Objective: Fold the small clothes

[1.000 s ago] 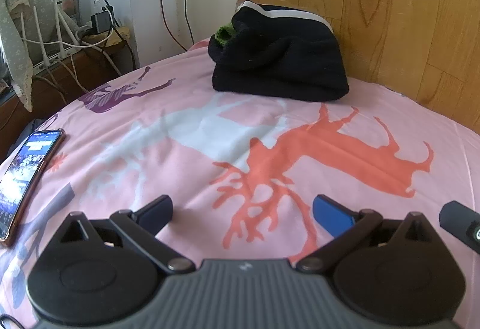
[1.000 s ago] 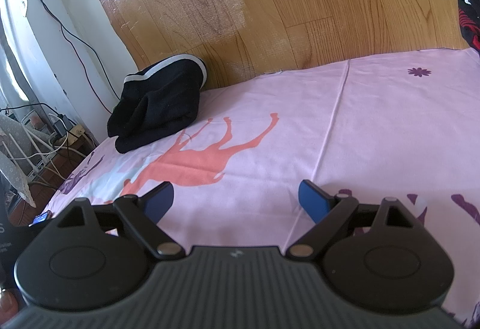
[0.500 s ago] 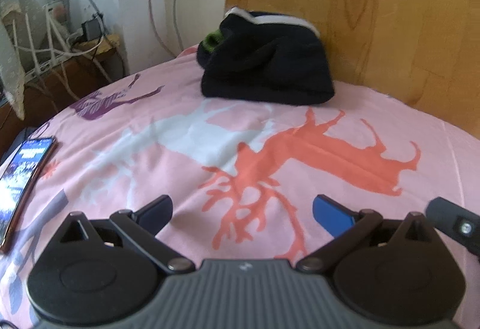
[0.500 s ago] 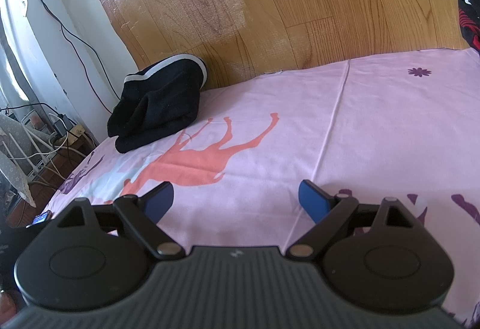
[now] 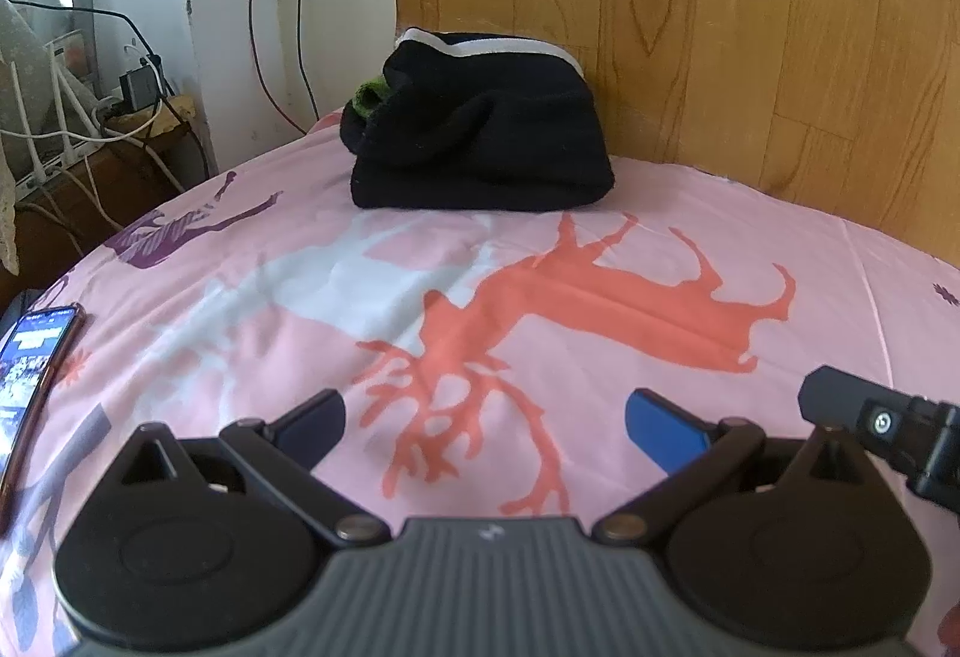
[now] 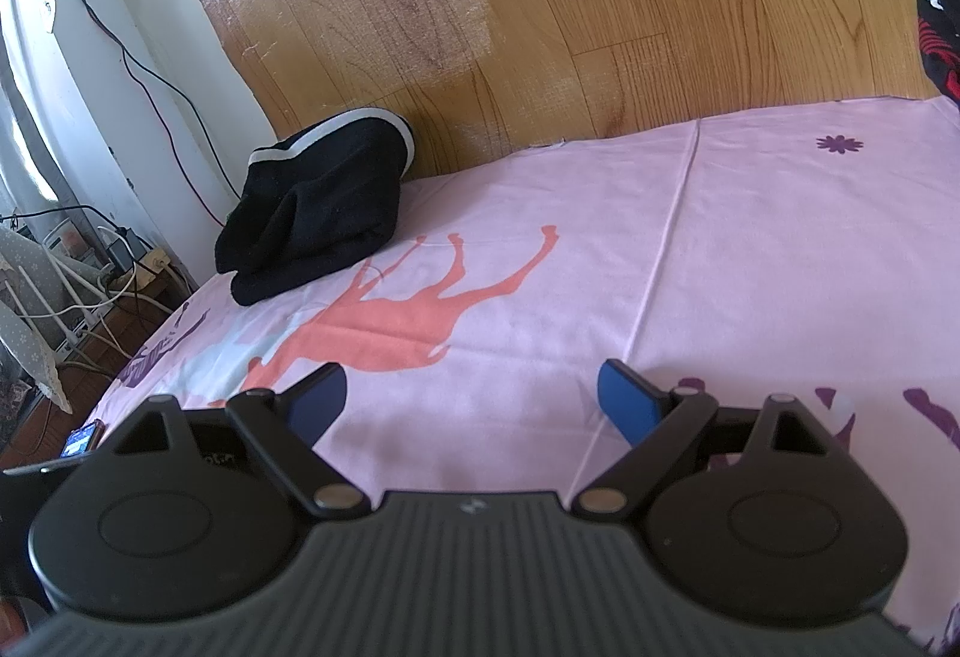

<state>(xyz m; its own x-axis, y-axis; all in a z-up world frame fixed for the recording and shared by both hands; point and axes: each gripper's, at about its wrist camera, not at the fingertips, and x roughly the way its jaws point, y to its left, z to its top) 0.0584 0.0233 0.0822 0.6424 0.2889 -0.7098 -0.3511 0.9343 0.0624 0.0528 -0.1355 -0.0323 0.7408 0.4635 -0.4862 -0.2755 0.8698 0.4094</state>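
Note:
A folded black garment point(image 5: 486, 141) with a white stripe and a bit of green at its left end lies on the pink deer-print bedsheet point(image 5: 600, 249) against the wooden headboard. It also shows in the right wrist view point(image 6: 318, 219) at the far left. My left gripper point(image 5: 486, 417) is open and empty, low over the sheet, well short of the garment. My right gripper point(image 6: 474, 399) is open and empty over the sheet, far to the right of the garment. A part of the right gripper point(image 5: 882, 429) shows at the right edge of the left wrist view.
A phone point(image 5: 30, 363) lies at the sheet's left edge. A wooden headboard point(image 6: 600, 27) stands behind. Cables and a power strip point(image 5: 120, 117) sit on a low table at the left. A black and red garment point(image 6: 939, 33) hangs at the far right.
My left gripper has swung to the left and a little back, so the black garment sits more to the centre. The right gripper has not moved.

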